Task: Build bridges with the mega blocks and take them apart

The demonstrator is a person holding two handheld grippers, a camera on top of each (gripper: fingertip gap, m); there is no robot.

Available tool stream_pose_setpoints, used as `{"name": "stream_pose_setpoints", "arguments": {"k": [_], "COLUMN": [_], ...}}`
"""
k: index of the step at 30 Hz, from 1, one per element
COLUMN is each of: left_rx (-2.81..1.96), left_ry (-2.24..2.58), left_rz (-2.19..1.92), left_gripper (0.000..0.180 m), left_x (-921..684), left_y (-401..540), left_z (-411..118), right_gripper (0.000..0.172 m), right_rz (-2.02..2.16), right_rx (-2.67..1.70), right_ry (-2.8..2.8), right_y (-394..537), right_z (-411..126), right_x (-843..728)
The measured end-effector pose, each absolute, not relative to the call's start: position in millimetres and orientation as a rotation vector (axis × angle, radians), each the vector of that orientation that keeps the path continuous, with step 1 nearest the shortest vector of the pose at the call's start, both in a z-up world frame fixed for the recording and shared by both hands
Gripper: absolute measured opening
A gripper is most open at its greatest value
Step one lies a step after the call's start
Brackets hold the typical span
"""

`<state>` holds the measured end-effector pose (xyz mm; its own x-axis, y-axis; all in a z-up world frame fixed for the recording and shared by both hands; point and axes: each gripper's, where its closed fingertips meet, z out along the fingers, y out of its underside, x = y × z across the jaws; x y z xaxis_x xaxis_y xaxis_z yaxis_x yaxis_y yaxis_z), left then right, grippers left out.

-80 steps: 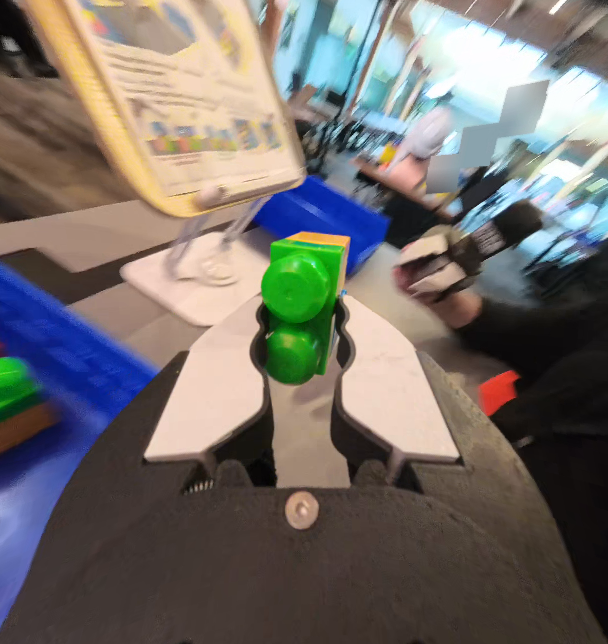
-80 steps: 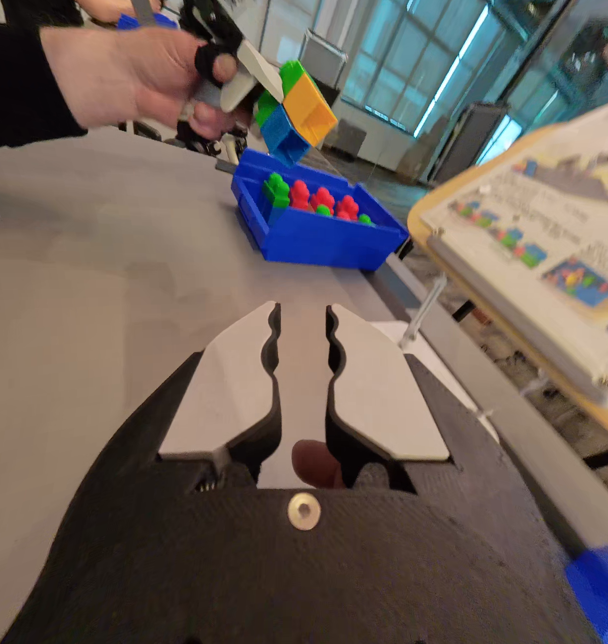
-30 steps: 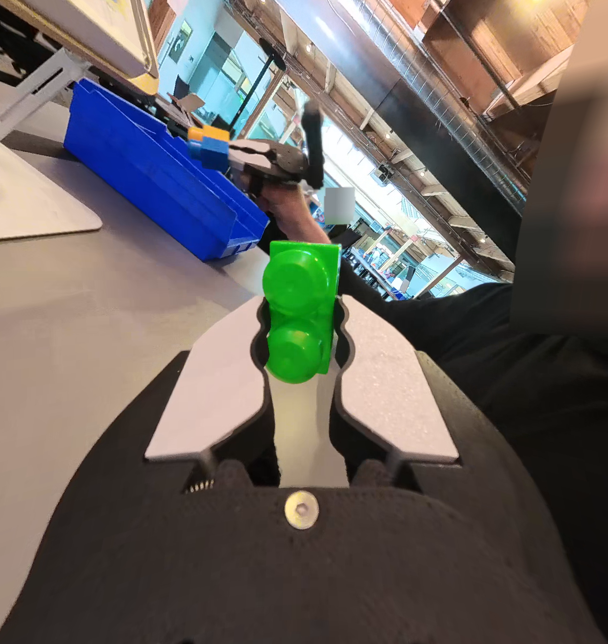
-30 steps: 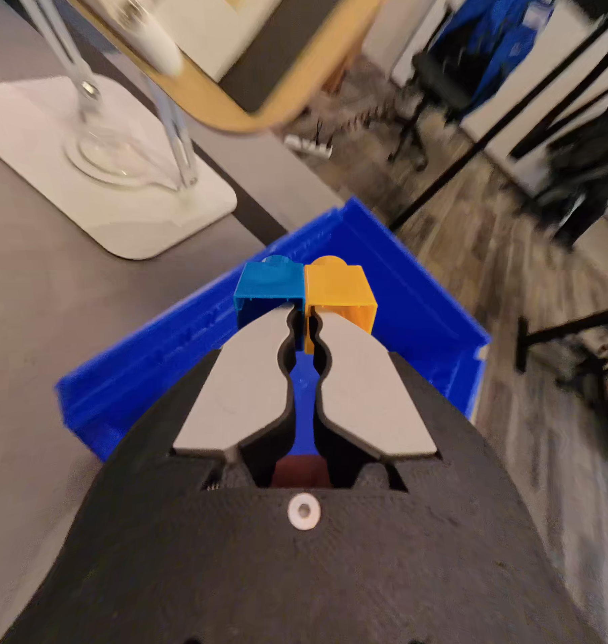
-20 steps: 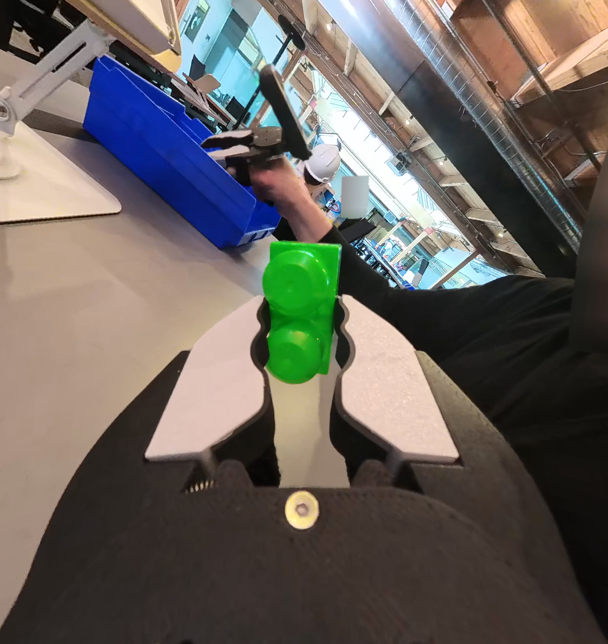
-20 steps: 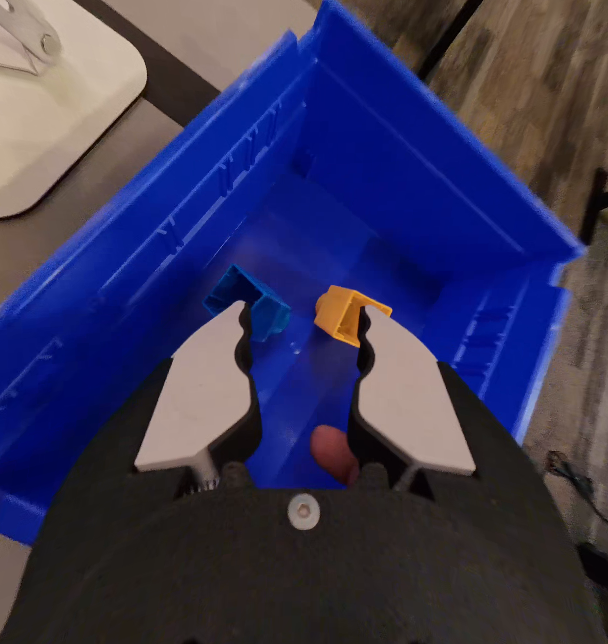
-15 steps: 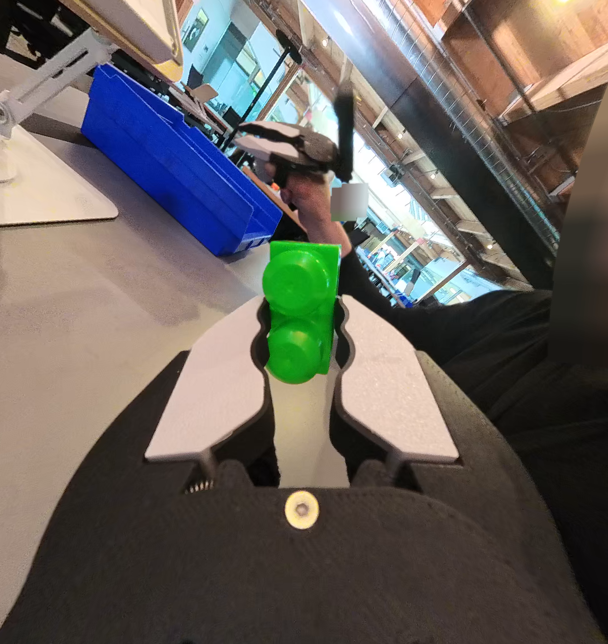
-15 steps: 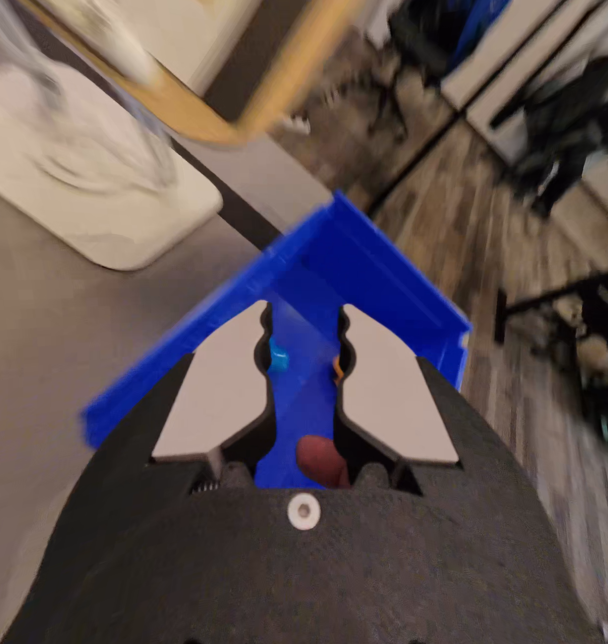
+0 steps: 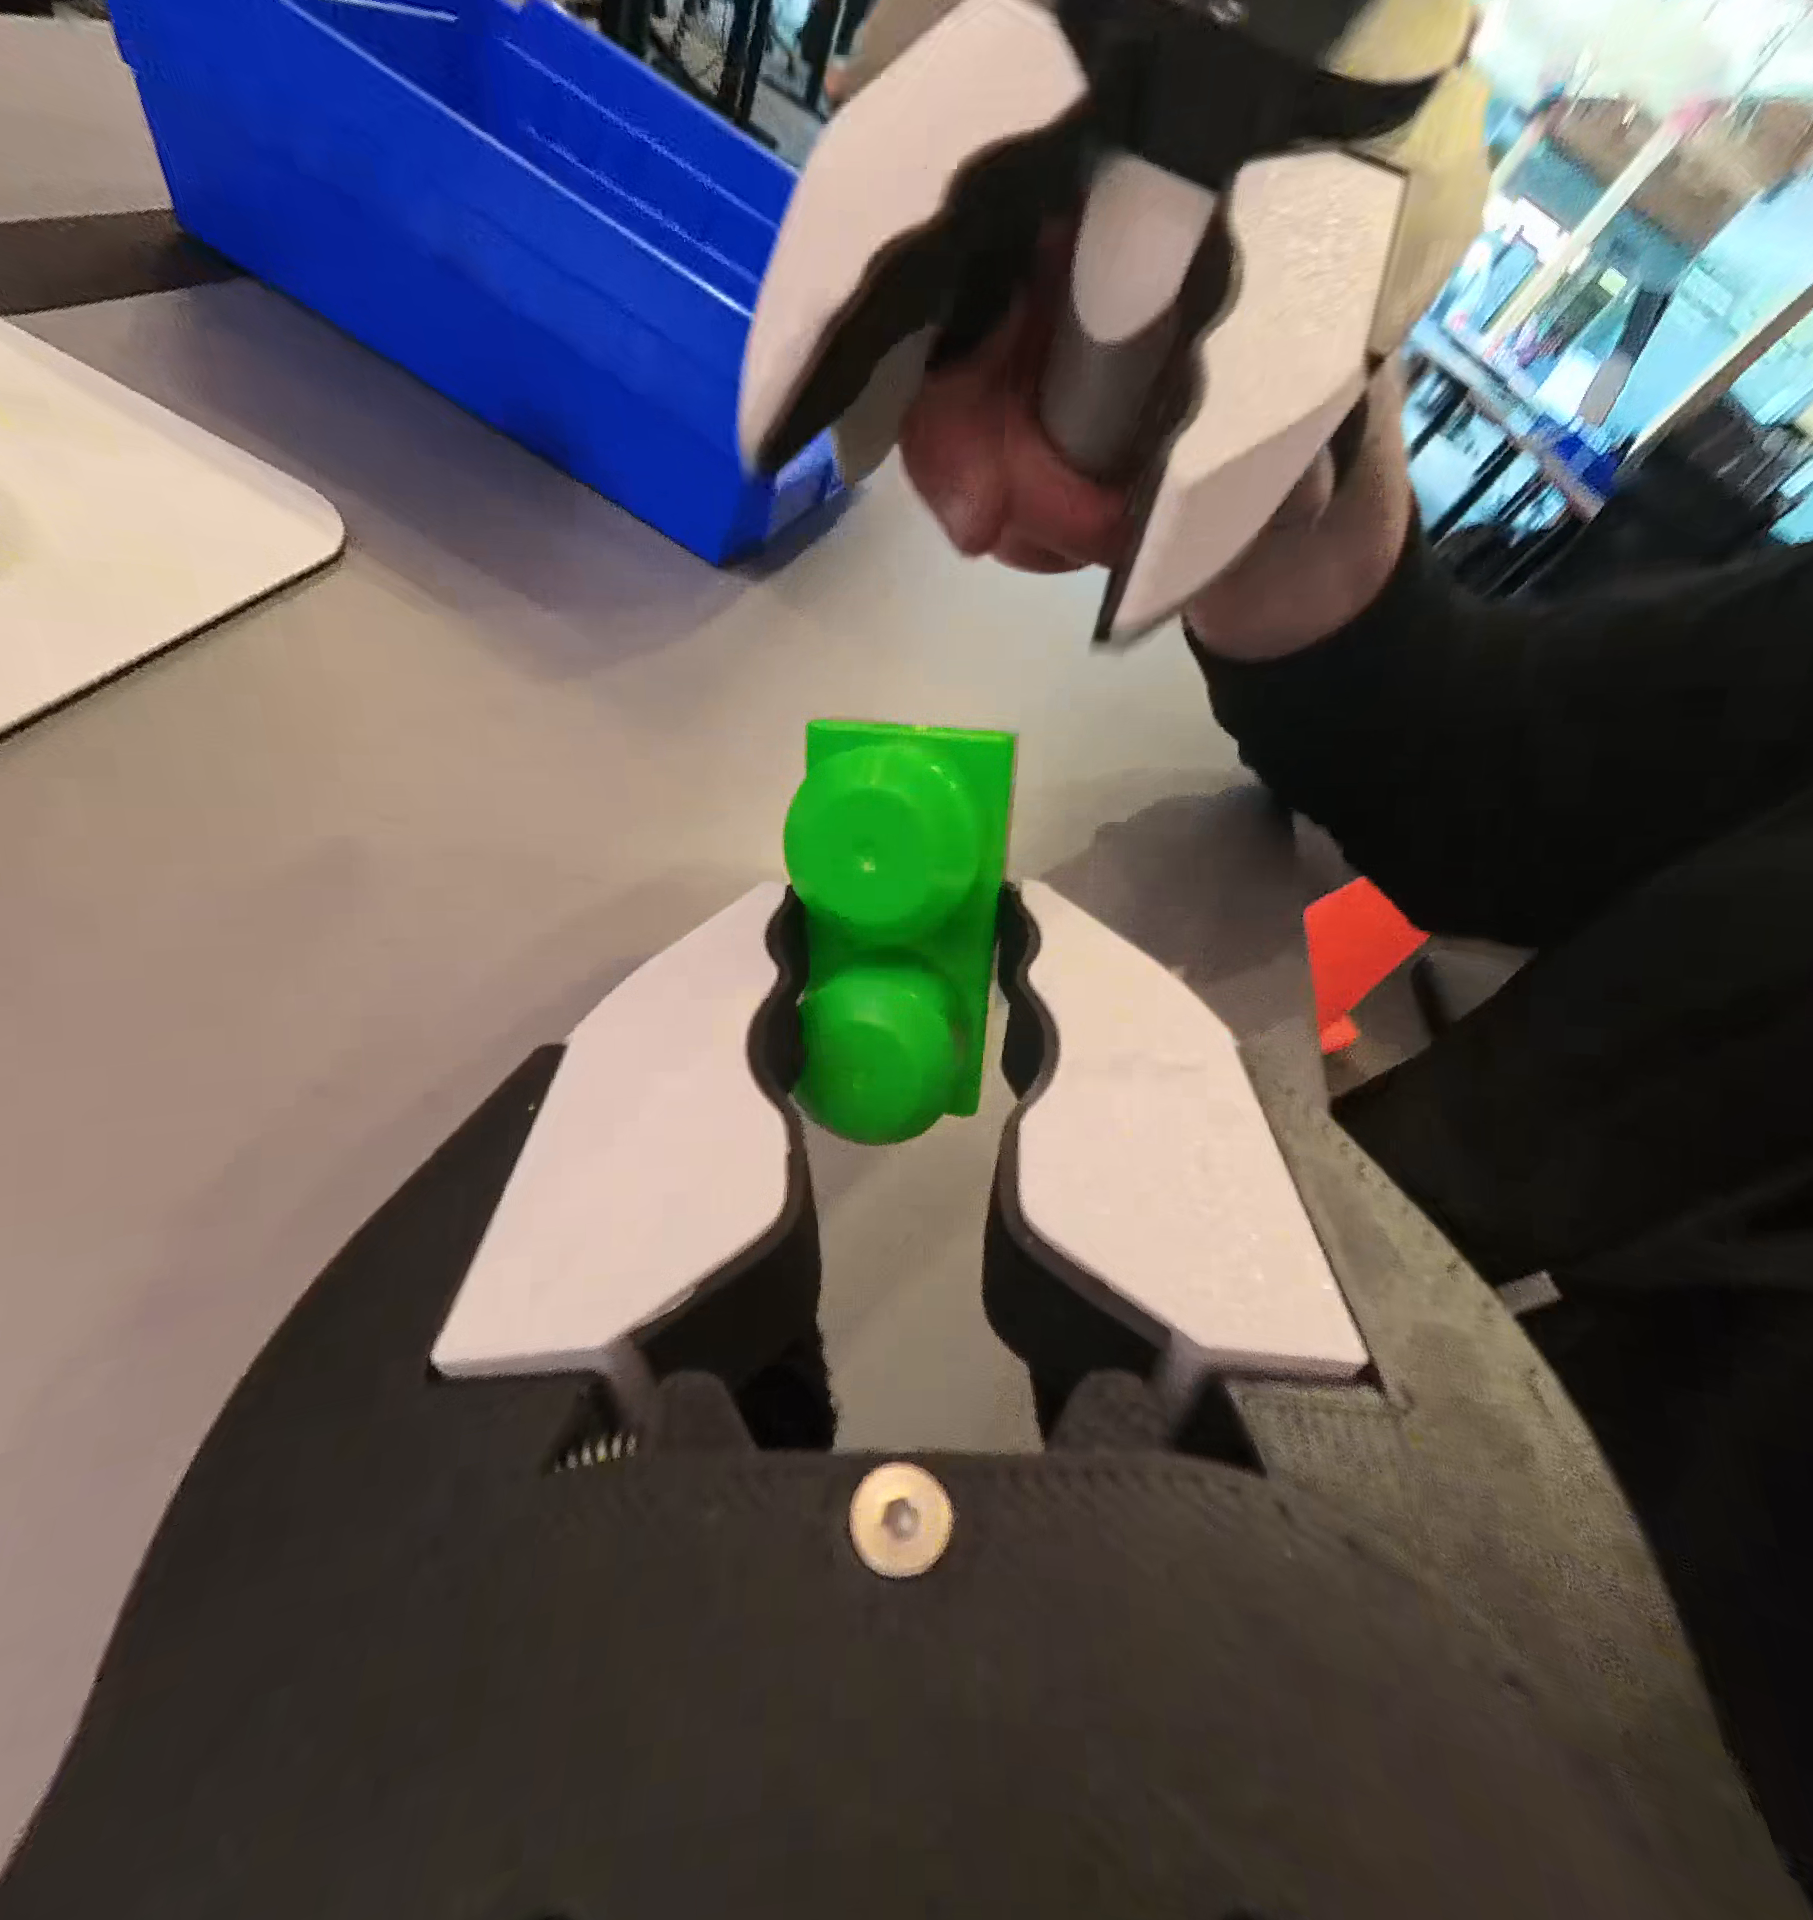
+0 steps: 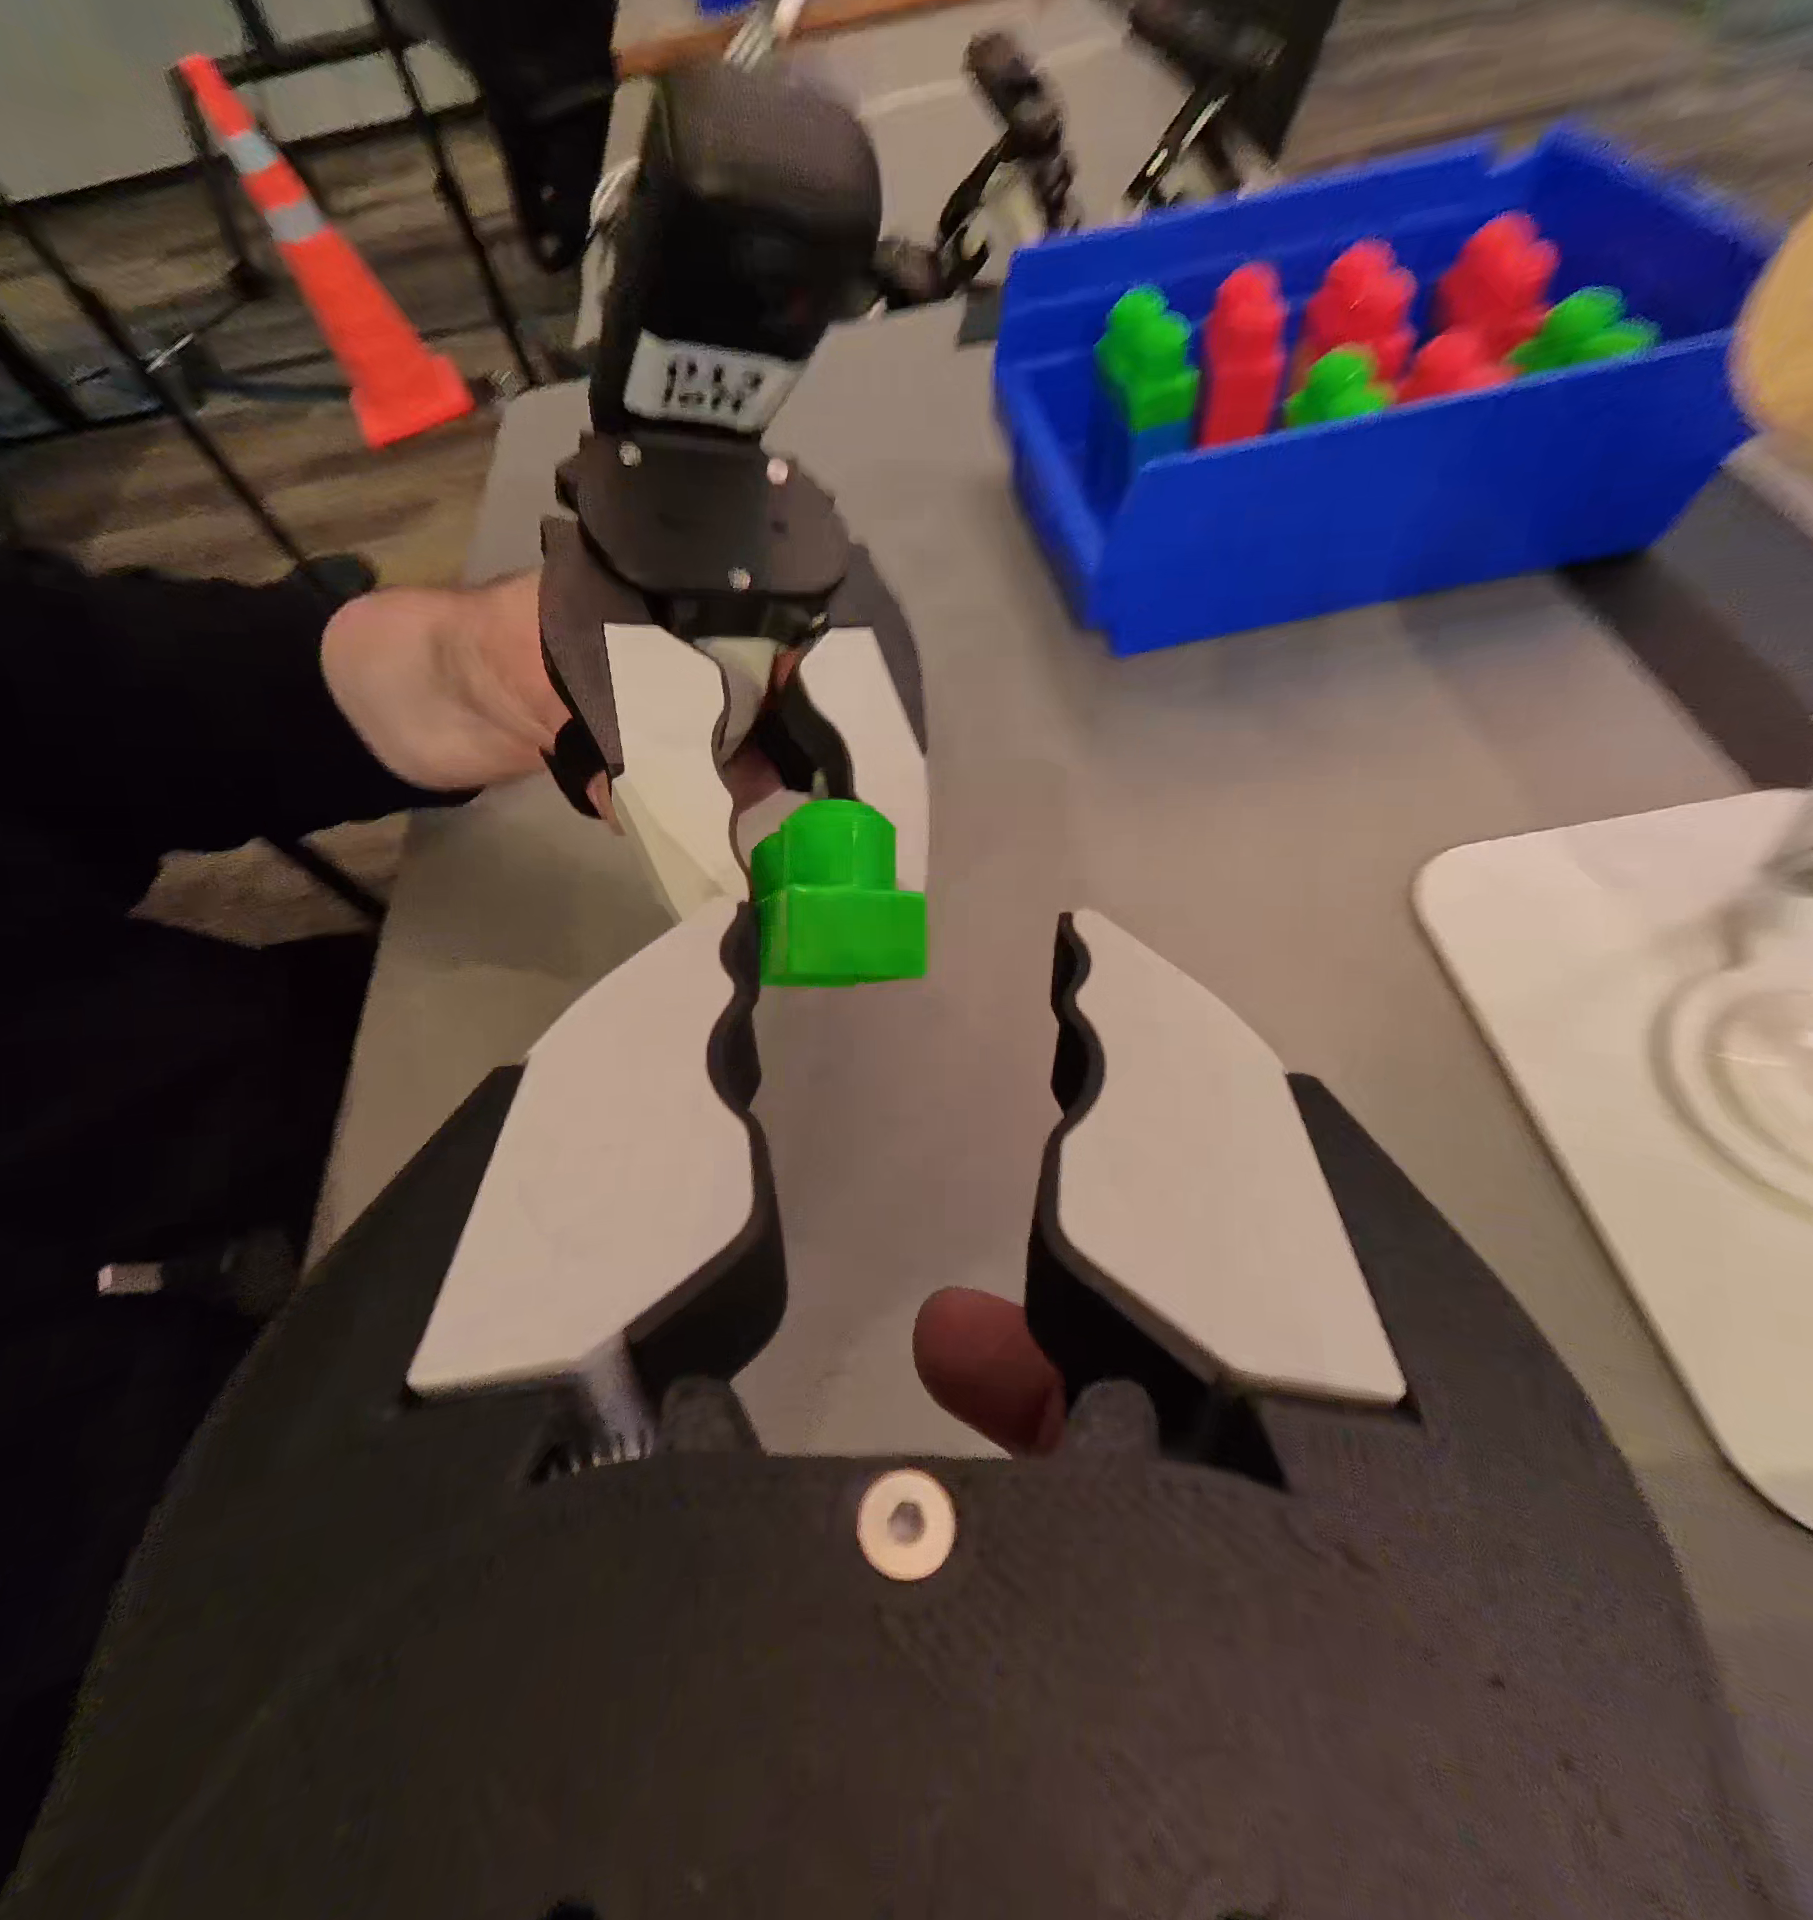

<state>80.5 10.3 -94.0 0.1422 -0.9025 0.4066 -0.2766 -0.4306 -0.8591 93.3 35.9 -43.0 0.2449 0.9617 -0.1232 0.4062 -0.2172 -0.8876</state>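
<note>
Left gripper (image 9: 897, 997) is clamped on a bright green two-stud plastic block (image 9: 897, 914), held above the grey table (image 9: 310, 831). Right gripper (image 10: 902, 956) stands apart, empty. Block judged light, rigid, smooth; grip the flat sides.

Green block (image 9: 886, 925), blue bin (image 9: 445, 197)

Left gripper (image 9: 897, 997) over the table (image 9: 258, 935) mid-area, block (image 9: 897, 914) between its fingers, studs toward the camera. Right gripper (image 9: 1047, 395) just beyond it, tips pointing back at the block, nothing between them. Empty bin (image 9: 445, 208) at the far edge behind the right gripper. Second bin (image 10: 1401, 520), blocks inside (image 10: 1380, 332), at the opposite far corner. Stand base (image 10: 1650, 1091) between the bins along that edge. Cone (image 10: 330, 270) on the floor past the table.
</note>
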Motion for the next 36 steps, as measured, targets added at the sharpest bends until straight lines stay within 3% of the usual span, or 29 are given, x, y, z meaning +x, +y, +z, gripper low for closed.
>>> {"name": "stream_pose_setpoints", "arguments": {"k": [5, 7, 19, 23, 27, 36], "left_rx": [-1.755, -1.747, -1.636, -1.643, -1.675, -1.712], "left_ry": [1.206, 1.236, 1.189, 1.161, 1.138, 1.125], "left_rz": [-1.258, -1.222, -1.293, -1.261, -1.262, -1.188], "left_gripper": [0.035, 0.035, 0.038, 0.040, 0.031, 0.023], "left_x": [88.6, 88.4, 82.6, 73.9, 64.8, 53.0], "left_y": [1.3, -0.1, -0.9, 6.5, 12.8, 22.5], "left_z": [-88.3, -91.6, -71.1, -73.3, -86.1, -103.7], "right_gripper": [0.051, 0.036, 0.036, 0.036, 0.036, 0.037], "right_rz": [1.112, 1.223, 1.229, 1.039, 0.678, 0.178], "right_rx": [-1.848, -1.824, -1.660, -1.646, -1.768, -2.155], "right_ry": [-1.396, -1.417, -1.210, -1.080, -0.904, -0.515], "right_y": [17.1, 7.4, 16.3, 43.8, 93.8, 166.2], "right_z": [-71.4, -72.2, -40.0, -10.8, -4.5, -76.8], "right_x": [74.4, 70.7, 93.1, 144.1, 239.4, 416.6]}}
